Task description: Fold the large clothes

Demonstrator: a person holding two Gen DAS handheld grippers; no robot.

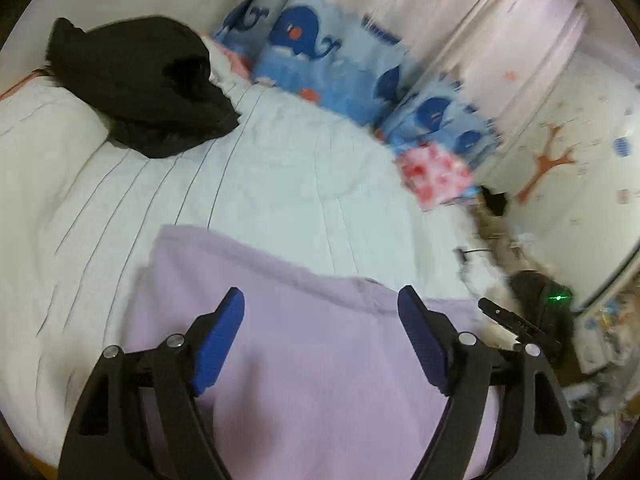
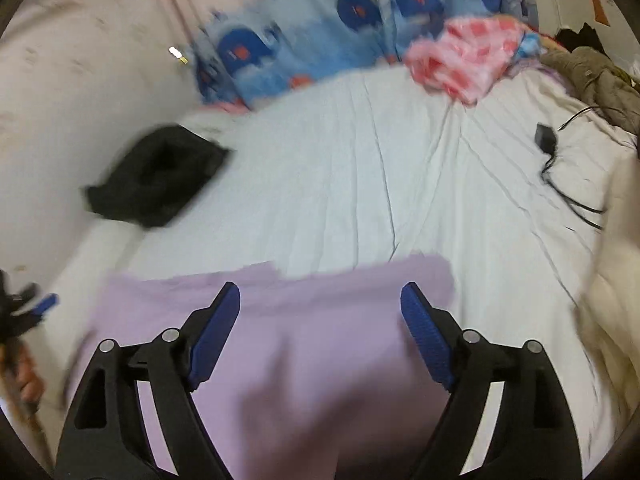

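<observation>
Roughly, left to right, as I read it from my station:

Far left: a black garment sits heaped near the head of the bed, well apart from my work.

Left gripper: the left gripper stands wide, nothing between its blue pads; it hovers over the lilac cloth without touching it.

Task thing: the lilac garment lies flat on the near part of the white bed cover, its far edge fairly straight, one layer showing a stepped corner at the left.

Right gripper: the right gripper is also wide and empty, above the same lilac garment, nearer its right-hand edge.

Far right: a pink patterned bundle, whale-print bedding and a black cable with its plug lie beyond, clear of the fold.

Step in hand: I judge a fold has been laid and let go, and the next fold is to be set up.

Doing it well: I would bring each gripper down on a matching corner, pinch all layers together, lift both evenly, and keep the edge taut so the stepped corner lines up.

Risk: the views are blurred, so I would settle before closing.
</observation>
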